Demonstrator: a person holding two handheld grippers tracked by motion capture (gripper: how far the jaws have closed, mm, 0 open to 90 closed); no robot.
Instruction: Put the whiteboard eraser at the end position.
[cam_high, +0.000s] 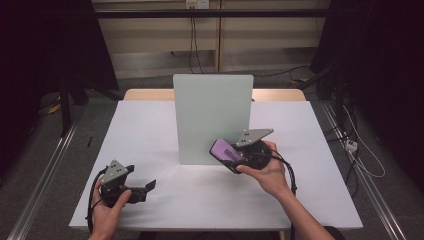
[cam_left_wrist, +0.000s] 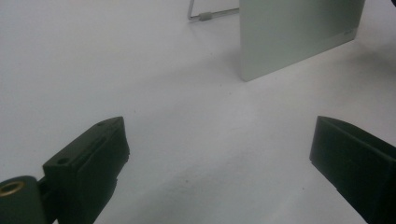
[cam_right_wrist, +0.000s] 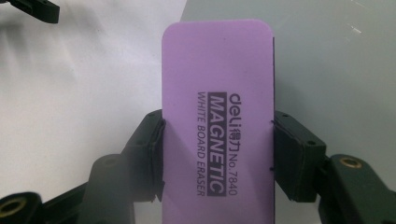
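White table (cam_high: 150, 130) takes up the middle of the high view, set lengthwise away from the person. Bare top apart from one board and the two hand-held tools.

Pale grey-green whiteboard panel (cam_high: 212, 117) stands upright at centre frame, propped from behind. The left gripper view catches a wire leg (cam_left_wrist: 205, 15) at its upper edge, which looks like the stand. Face turned toward the person, so it can be wiped from this side.

Right gripper (cam_high: 235, 159), right of centre in the high view, just in front of the board's lower right corner. Jaws are clamped on a purple eraser (cam_right_wrist: 217, 116). In the right gripper view the two pads pinch its long edges about midway, printed side toward the camera, with "MAGNETIC WHITE BOARD ERASER" readable. A side grip leaves the wiping face free, and a mid-length hold likely keeps it from pivoting. The eraser is off the table, tilted, near the board; contact with the panel can't be told.

Left gripper (cam_high: 142, 190), lower left of the high view, low over the table and well apart from the board. Jaws spread wide, nothing between them, bare tabletop beyond in the left gripper view. Judged parked clear of the working side.
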